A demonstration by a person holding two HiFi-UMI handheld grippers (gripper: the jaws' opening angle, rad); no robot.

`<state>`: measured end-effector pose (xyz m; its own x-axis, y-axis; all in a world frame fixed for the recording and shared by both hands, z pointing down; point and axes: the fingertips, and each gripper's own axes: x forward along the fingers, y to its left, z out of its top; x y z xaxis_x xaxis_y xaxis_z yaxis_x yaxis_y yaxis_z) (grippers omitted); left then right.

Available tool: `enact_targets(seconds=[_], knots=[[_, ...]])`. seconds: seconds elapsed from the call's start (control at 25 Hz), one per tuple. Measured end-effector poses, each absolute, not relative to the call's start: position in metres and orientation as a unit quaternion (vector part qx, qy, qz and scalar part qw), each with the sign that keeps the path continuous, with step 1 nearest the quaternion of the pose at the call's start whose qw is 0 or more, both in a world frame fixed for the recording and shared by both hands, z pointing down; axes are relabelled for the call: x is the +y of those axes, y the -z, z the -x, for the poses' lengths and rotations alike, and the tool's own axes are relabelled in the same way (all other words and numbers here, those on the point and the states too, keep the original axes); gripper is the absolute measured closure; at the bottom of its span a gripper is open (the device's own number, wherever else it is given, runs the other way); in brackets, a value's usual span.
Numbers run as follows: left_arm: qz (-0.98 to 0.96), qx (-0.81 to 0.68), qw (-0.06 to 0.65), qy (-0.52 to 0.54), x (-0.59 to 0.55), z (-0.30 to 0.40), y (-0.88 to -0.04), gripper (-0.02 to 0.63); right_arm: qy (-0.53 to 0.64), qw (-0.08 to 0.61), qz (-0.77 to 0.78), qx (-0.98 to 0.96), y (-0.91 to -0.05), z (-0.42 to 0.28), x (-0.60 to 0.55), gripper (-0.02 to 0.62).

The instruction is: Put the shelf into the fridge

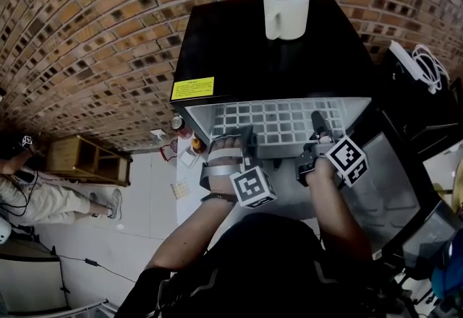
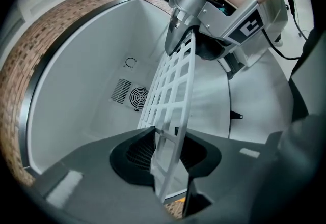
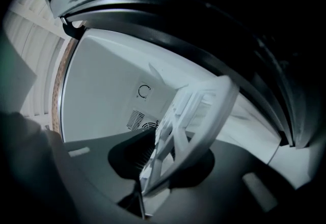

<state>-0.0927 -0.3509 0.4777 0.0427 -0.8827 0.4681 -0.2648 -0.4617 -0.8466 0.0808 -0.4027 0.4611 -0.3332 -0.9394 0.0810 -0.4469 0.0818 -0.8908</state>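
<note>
A white grid shelf (image 1: pixel 278 125) lies level in the mouth of the open black fridge (image 1: pixel 260 49), its far part inside the white compartment. My left gripper (image 1: pixel 246 139) is shut on the shelf's near edge at the left, and my right gripper (image 1: pixel 318 127) is shut on the near edge at the right. In the left gripper view the shelf (image 2: pixel 173 85) runs edge-on from the left gripper (image 2: pixel 165 152) to the right gripper (image 2: pixel 184 34), held by a hand. In the right gripper view the shelf's rim (image 3: pixel 191 116) sits tilted in the right gripper (image 3: pixel 160 159).
A white cup (image 1: pixel 286 11) stands on the fridge top. The open fridge door (image 1: pixel 394 183) hangs to the right. A fan vent (image 2: pixel 137 96) is on the back wall. Left of the fridge are small bottles (image 1: pixel 178 123), a wooden cabinet (image 1: pixel 87 157) and a seated person (image 1: pixel 43 197).
</note>
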Motion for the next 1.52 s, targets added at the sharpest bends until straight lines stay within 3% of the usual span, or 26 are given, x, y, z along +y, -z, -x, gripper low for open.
enact_targets(seconds=[0.76,1.52], knots=[[0.644,0.466,0.264,0.547,-0.387,0.098,-0.48,0.499,0.366,0.258,0.575,0.684,-0.46,-0.077,-0.438,0.472],[0.645,0.501,0.227,0.531,-0.424,0.098,-0.481,0.492,0.355,0.255,0.586,0.683,-0.461,-0.074,-0.472,0.469]])
